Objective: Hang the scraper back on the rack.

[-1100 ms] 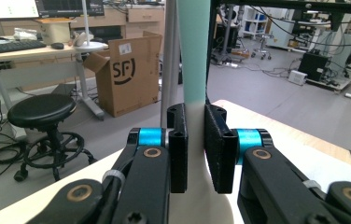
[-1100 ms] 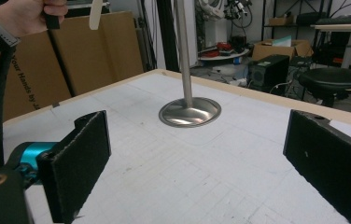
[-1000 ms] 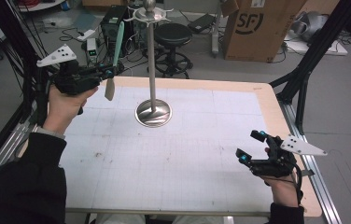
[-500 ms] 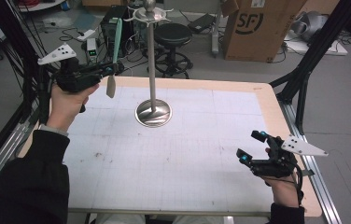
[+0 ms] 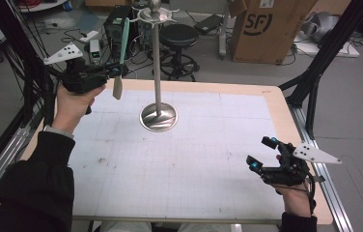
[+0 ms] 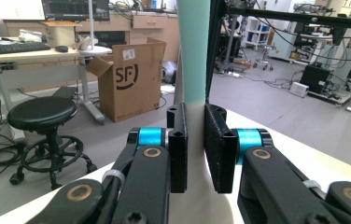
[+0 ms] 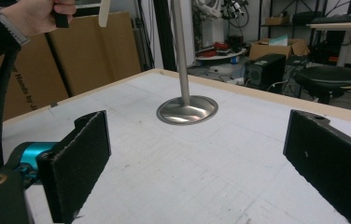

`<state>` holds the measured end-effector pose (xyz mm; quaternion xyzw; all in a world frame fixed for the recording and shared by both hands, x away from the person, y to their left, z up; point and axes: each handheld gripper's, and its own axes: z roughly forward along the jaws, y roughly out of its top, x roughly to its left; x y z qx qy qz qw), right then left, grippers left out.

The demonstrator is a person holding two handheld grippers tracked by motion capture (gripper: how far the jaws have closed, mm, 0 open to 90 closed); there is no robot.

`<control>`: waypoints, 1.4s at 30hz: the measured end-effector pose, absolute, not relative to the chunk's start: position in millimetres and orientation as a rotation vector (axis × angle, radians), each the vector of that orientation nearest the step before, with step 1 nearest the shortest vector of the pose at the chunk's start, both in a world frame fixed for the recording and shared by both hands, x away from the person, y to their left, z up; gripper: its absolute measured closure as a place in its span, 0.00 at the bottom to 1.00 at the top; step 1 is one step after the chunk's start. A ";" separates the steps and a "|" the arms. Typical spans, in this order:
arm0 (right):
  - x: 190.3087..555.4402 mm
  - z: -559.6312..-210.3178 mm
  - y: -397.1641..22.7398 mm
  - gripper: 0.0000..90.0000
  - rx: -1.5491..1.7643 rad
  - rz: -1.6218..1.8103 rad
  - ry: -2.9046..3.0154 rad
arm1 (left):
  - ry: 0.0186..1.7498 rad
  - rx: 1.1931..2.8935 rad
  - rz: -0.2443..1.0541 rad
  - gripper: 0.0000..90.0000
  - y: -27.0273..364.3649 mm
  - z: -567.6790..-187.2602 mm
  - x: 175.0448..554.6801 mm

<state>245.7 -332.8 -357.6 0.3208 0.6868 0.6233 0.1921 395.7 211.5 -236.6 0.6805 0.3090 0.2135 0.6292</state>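
- My left gripper [image 5: 114,72] was held up in the air over the far left corner of the desk [image 5: 194,164], its jaws clamped on the neck of a spatula [image 5: 120,60].
- The spatula had a pale green handle pointing up and a cream blade hanging down below the jaws. It stood close to upright.
- In the left gripper view, the two black pads pressed the spatula [image 6: 193,60] from both sides, where the green handle meets the cream blade.
- A tall metal stand [image 5: 157,63] rose from a round shiny base on the far half of the desk. Small hooks ringed its top, just beside the upper end of the spatula handle.
- The spatula touched neither the stand nor the desk; a gap showed between it and the pole.
- My right gripper [image 5: 261,157] rested low near the right edge of the desk, well apart from the stand. Its jaws stood wide apart with nothing between them.
- In the right gripper view, the stand's base [image 7: 187,109] lay ahead between the two open pads.
- My judgement: the pick-up was done, and the spatula was lifted to hook height. Hanging it on a hook, then letting go, was left to do.
- I could not tell whether the handle end had a hole for hanging.
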 end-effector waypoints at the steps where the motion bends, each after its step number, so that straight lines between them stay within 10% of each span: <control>1: 244.6 -357.5 -334.1 0.07 0.911 1.750 1.926 | 0.708 1.558 0.488 0.89 211.1 -237.0 396.7; 42: 246.7 -359.5 -335.5 0.07 0.924 1.753 1.926 | 0.717 1.581 0.487 0.88 187.4 -248.8 414.6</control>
